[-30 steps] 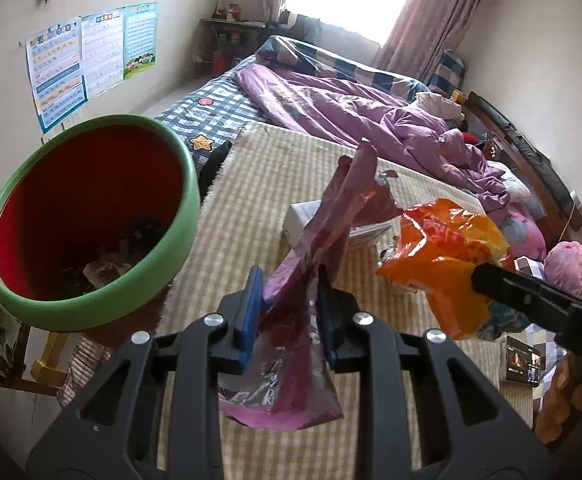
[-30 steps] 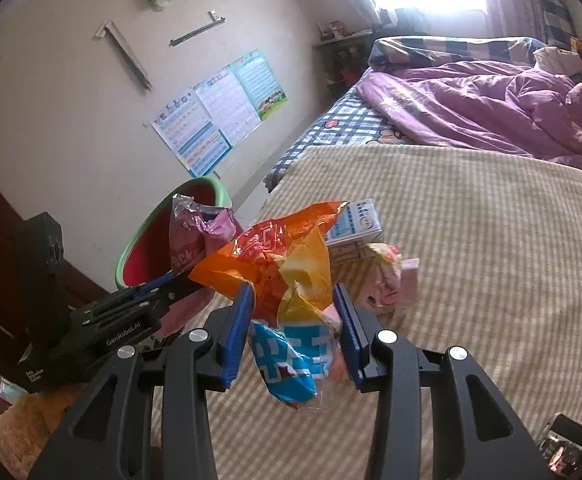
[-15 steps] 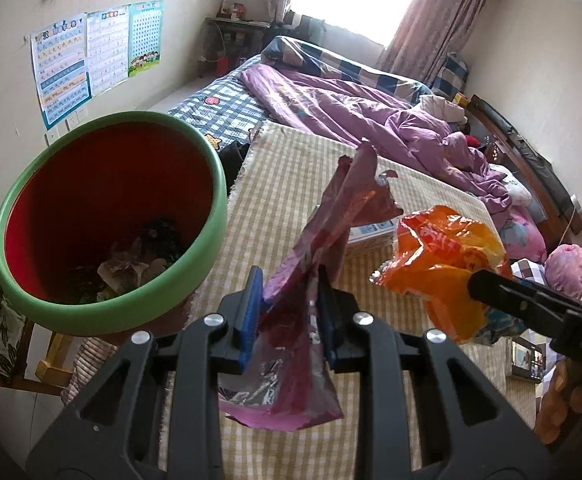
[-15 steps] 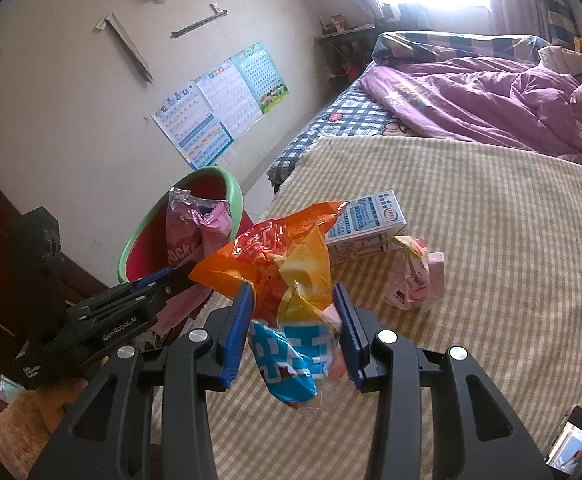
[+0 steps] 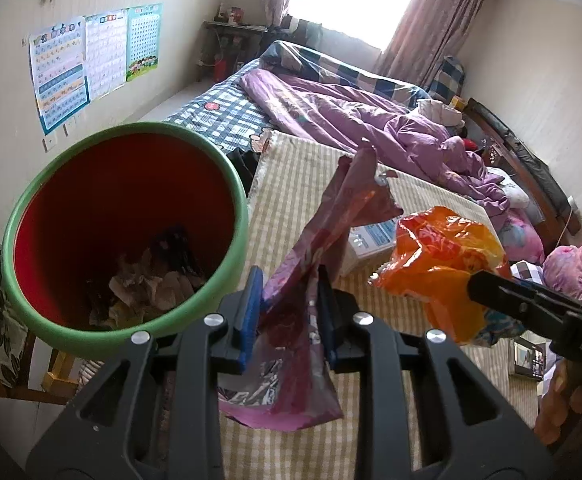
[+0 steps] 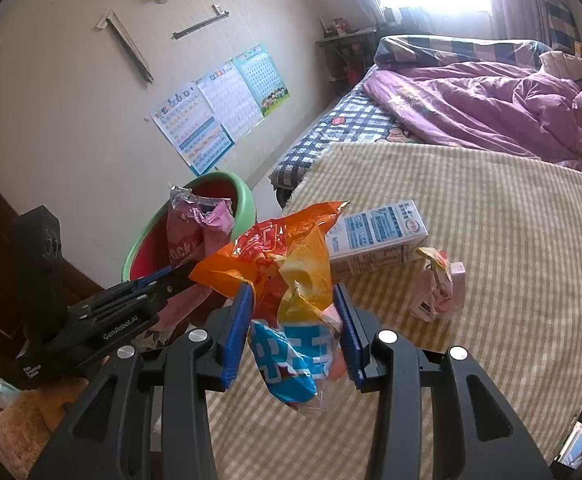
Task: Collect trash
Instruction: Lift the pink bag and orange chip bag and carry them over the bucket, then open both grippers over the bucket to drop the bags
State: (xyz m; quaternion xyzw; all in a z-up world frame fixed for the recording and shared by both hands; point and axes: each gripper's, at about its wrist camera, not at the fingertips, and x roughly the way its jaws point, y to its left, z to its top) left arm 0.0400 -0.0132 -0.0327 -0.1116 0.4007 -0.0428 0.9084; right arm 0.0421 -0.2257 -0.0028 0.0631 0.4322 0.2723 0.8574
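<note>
Now the red bin [image 5: 123, 220] with its green rim fills more of the left wrist view than a second ago, so the drop looks close. Left tongs [image 5: 289, 312] pinch the pink wrapper [image 5: 315, 280] just beside the rim; right tongs [image 6: 295, 320] clamp the orange snack bag [image 6: 279, 264]. A milk carton [image 6: 375, 236] and crumpled pink pack [image 6: 439, 288] remain on the bed.

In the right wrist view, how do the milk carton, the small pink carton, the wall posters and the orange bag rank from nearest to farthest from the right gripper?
1. orange bag: clamped in the right gripper.
2. and 3. small pink carton, ahead right, and milk carton, behind the bag: too close to call.
4. wall posters: far left wall.
</note>
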